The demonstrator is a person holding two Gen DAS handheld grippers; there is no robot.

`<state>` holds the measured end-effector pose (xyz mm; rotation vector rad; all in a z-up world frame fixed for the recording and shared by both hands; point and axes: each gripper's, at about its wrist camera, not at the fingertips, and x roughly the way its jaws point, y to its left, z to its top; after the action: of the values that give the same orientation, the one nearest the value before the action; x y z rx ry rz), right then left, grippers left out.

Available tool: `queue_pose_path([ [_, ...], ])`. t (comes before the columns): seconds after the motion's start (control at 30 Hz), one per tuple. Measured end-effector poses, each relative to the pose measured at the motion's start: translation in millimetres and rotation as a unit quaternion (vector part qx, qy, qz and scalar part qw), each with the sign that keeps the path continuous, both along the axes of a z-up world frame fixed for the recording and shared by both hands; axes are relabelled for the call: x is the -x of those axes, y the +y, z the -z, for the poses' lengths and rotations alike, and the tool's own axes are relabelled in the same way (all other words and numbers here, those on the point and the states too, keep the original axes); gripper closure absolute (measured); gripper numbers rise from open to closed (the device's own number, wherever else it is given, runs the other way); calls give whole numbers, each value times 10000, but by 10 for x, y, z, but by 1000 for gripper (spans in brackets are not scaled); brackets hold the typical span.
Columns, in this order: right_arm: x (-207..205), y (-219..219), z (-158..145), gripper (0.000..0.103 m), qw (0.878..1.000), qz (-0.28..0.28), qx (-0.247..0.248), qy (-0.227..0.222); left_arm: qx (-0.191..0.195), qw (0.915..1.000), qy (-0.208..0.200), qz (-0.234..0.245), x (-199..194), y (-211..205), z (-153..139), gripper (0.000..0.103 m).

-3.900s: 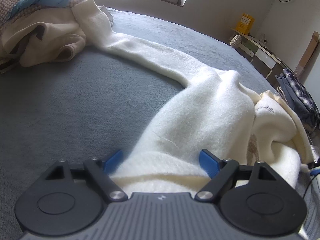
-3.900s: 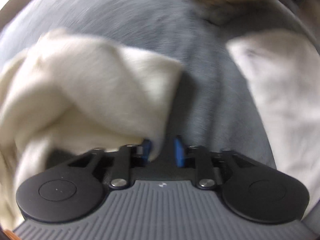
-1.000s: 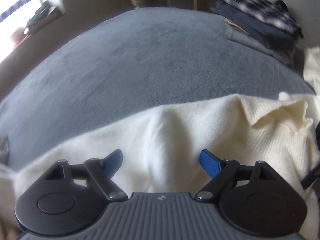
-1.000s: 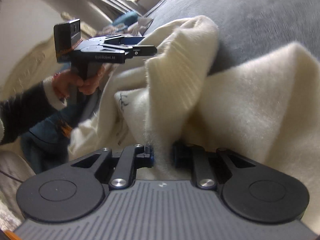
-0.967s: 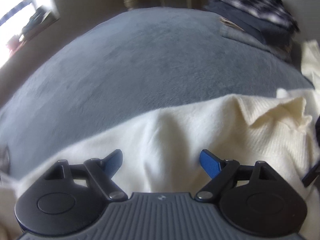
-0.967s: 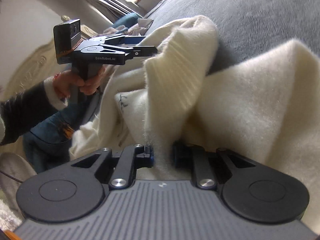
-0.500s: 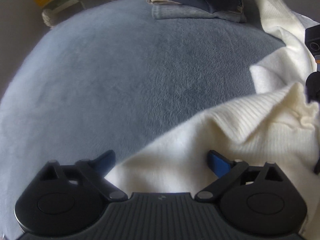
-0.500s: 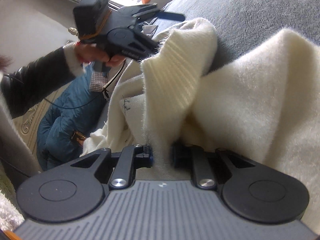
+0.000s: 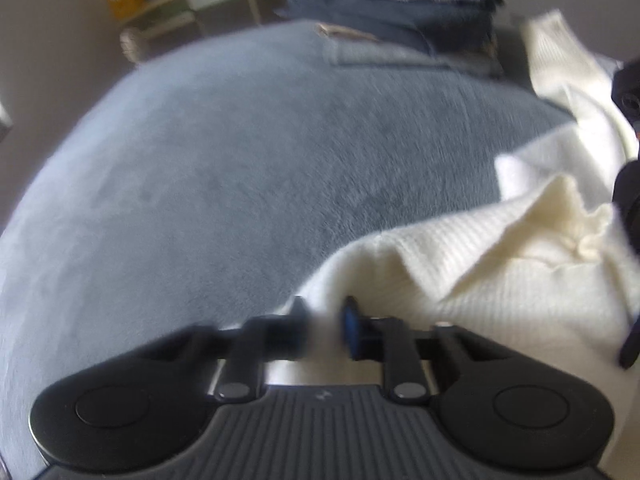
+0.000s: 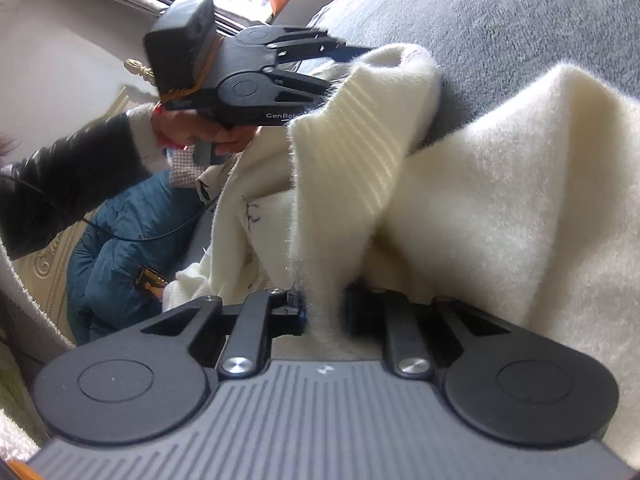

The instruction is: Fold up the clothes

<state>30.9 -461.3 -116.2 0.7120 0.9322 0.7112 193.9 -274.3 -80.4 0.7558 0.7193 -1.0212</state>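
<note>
Cream knit sweater (image 9: 500,264) heaped across lower right of left wrist view, on grey plush bed cover (image 9: 240,160); ribbed edge raised in a fold (same fold rising at centre of right wrist view (image 10: 360,152)). Left gripper (image 9: 324,320) clamped tight on sweater's edge at bottom centre. Right gripper (image 10: 324,312) pinching a fuzzy fold at bottom centre, pads pressed into cloth. Stacked dark folded clothes (image 9: 392,12) at upper centre. Hand (image 10: 192,128) in dark sleeve (image 10: 60,184) at upper left
</note>
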Motion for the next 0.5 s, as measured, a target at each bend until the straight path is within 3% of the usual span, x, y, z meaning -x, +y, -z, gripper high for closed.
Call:
queue_pose_path([
  [0.17,39,27,-186,87,9987,133,346,-339,531,9964,-258,-602,139,275,-196,94],
  [0.27,62,33,-380,88,9956,253,583,-681,938,9889,-459,-1059,226,518,-393,95],
  [0.4,79,40,-706,89,9882,450,750,-1254,1544,9683,-778,-1803,387,940,-756,95],
  [0.5,49,132,-999,91,9781,543,830,-1829,1986,9442,-1069,-2400,555,1296,-1036,95],
])
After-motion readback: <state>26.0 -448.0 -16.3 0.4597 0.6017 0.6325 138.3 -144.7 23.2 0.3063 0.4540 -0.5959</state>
